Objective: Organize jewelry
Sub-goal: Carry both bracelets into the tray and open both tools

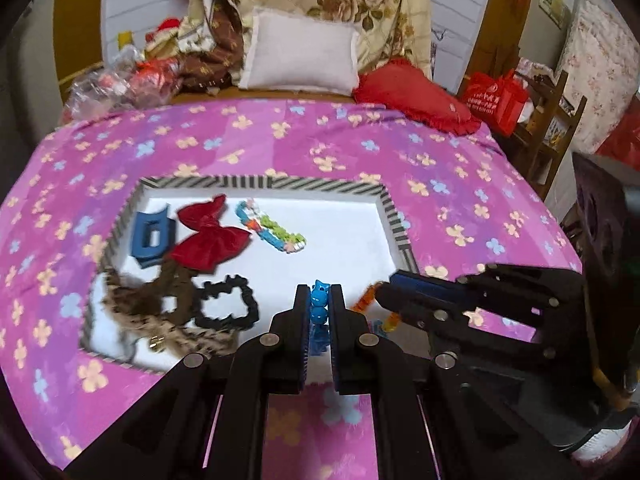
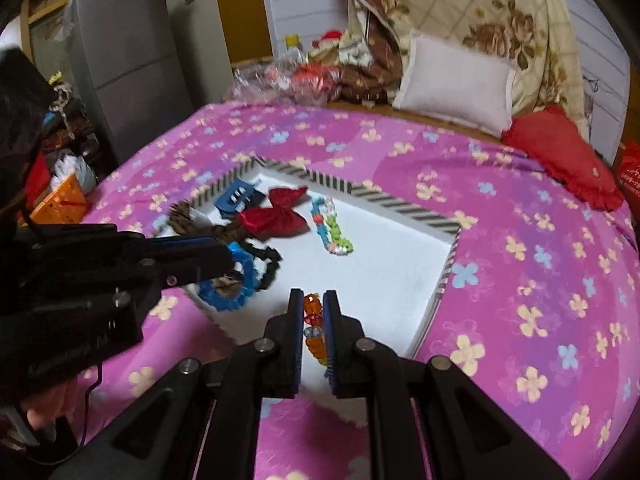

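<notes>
Two tongs are both clamped on beads over the striped tray (image 1: 256,182): your left tongs (image 1: 319,300) pinch a blue bead bracelet (image 1: 319,307) at the tray's near edge, and your right tongs (image 2: 312,308) pinch an orange bead bracelet (image 2: 312,322) at its near right corner. Inside the tray lie a red bow (image 1: 208,236), a blue claw clip (image 1: 152,238), a multicoloured bracelet (image 1: 272,228), a black scrunchie (image 1: 228,302) and a brown scrunchie (image 1: 156,304). That tray sits on the bed's pink flowered sheet (image 1: 440,168).
</notes>
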A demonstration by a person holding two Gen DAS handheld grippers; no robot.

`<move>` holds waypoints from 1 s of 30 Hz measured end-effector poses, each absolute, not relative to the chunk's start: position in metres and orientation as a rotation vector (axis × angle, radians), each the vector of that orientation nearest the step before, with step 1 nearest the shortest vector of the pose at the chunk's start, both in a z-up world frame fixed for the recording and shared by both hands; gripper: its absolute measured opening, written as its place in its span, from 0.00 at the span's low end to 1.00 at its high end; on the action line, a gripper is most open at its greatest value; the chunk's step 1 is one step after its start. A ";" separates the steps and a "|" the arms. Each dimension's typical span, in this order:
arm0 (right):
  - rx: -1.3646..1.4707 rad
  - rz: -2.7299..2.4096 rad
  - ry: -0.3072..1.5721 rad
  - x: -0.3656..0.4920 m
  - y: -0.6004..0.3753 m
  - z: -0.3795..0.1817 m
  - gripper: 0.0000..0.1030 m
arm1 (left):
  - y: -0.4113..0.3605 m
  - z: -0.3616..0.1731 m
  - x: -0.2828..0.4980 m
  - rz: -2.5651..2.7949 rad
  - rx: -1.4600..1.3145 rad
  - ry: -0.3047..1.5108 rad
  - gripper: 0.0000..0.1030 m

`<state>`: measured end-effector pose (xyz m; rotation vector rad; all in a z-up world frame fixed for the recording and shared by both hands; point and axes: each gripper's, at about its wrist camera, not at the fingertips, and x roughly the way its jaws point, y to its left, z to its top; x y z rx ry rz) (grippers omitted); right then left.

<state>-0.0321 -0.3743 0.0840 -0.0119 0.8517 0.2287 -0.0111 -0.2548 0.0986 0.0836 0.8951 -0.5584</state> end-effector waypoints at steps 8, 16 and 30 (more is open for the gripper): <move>-0.055 0.146 0.913 0.037 -0.404 0.053 0.09 | -0.255 0.049 0.044 -0.405 0.150 0.961 0.12; -0.027 0.102 0.890 0.090 -0.416 0.041 0.09 | -0.247 0.027 0.059 -0.346 0.146 1.001 0.12; 0.064 0.085 0.884 0.075 -0.433 0.042 0.35 | -0.237 0.038 0.051 -0.382 0.052 0.972 0.35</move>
